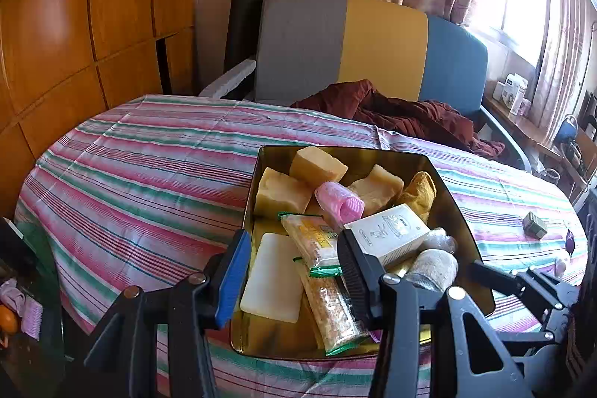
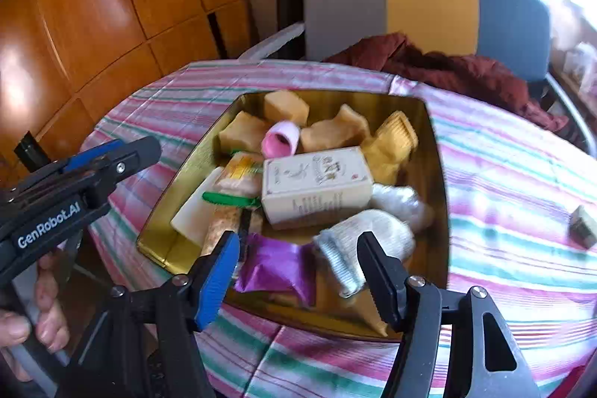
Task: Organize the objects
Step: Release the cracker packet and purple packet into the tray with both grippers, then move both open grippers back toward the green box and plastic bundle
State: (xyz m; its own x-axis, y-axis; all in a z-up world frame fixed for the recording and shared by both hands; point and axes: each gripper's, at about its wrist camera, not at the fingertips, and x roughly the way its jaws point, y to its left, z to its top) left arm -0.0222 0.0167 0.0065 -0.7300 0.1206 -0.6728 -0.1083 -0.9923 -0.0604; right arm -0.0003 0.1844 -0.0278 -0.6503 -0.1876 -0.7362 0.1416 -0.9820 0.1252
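The shallow gold-coloured metal tin (image 2: 436, 152) is sitting on the round table under a pink, green and white striped cloth (image 2: 503, 174), and everything else is best placed against it. Inside it are lying tan soap-like blocks (image 2: 285, 107) at the far wall, a pink ribbed plastic roller (image 2: 280, 140) among them, a cream printed cardboard box (image 2: 317, 185) in the middle, a flat white bar (image 1: 272, 276) and clear-wrapped snack bars (image 1: 317, 237) toward the left wall, and, at the near wall, a shiny purple foil sachet (image 2: 278, 265) beside a rolled off-white knitted sock (image 2: 367, 241). Well to the right of the tin, a small olive-green cube (image 2: 583, 225) is waiting alone on the cloth, probably the next thing to bring in. It looks light and stiff, so flat pads across two opposite faces should be holding it well; the foil sachet would likely be slipping, the sock squashing. The right gripper (image 2: 298, 271) is hovering over the tin's near edge with its jaws apart and nothing between them. The left gripper (image 1: 293, 271) is hanging over the tin's near-left corner, jaws also parted and pressing on nothing.
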